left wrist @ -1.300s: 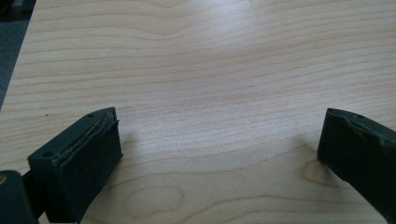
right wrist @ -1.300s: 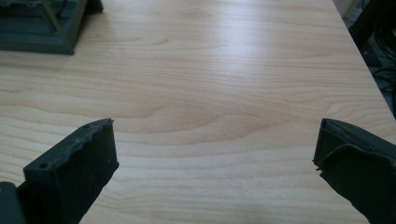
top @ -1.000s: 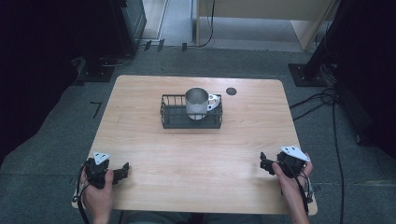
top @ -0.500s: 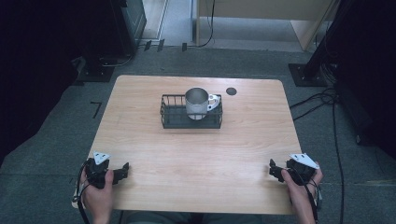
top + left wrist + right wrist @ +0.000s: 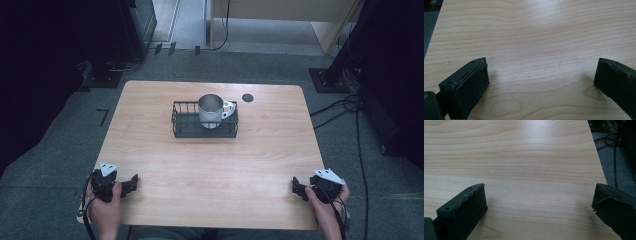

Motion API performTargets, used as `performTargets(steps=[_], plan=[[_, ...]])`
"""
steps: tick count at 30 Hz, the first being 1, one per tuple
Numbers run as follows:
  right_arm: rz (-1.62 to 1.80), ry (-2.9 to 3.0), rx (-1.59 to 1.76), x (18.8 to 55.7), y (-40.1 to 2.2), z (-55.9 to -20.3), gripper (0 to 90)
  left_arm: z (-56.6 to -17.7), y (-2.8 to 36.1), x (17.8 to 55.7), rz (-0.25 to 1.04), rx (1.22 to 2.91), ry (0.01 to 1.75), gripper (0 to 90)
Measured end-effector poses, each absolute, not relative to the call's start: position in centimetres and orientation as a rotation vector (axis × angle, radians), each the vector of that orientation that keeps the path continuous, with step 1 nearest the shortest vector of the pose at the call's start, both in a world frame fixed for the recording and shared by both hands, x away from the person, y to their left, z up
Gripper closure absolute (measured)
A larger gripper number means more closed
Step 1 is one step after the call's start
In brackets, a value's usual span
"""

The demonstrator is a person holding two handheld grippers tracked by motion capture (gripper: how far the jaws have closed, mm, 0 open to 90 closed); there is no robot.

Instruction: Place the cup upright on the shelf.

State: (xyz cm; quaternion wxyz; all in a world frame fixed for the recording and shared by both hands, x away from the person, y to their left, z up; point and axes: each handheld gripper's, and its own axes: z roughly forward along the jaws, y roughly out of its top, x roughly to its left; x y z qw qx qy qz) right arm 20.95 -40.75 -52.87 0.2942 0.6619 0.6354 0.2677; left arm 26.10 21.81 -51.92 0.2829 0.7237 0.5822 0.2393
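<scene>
A metal mug [image 5: 211, 110] with a white handle stands upright inside a black wire basket [image 5: 185, 125] at the far middle of the wooden table [image 5: 210, 165]. My left gripper [image 5: 131, 182] rests near the table's front left corner, open, with bare wood between its jaws [image 5: 541, 72]. My right gripper [image 5: 297, 189] sits at the front right corner, also open over bare wood [image 5: 539, 195]. Both grippers are far from the basket.
A small dark round disc [image 5: 247, 97] lies on the table behind the basket to the right. Cables [image 5: 350, 107] trail on the grey floor right of the table. The table's right edge [image 5: 599, 162] runs close to my right gripper.
My right gripper has drawn back toward the front right corner of the table and a little outward. The left gripper has stayed put.
</scene>
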Motion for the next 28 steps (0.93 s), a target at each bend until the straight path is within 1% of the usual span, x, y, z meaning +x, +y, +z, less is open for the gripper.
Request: performTargets(steps=[11,28], plan=[[0.774,1.774,1.754,20.38,-41.76,-52.98,0.0,-51.92,21.81,26.1,0.641,1.937,1.559,0.0],[0.776,1.776,1.753,20.35,-41.78,-52.99,0.0,-51.92,21.81,26.11,0.641,1.937,1.559,0.0]])
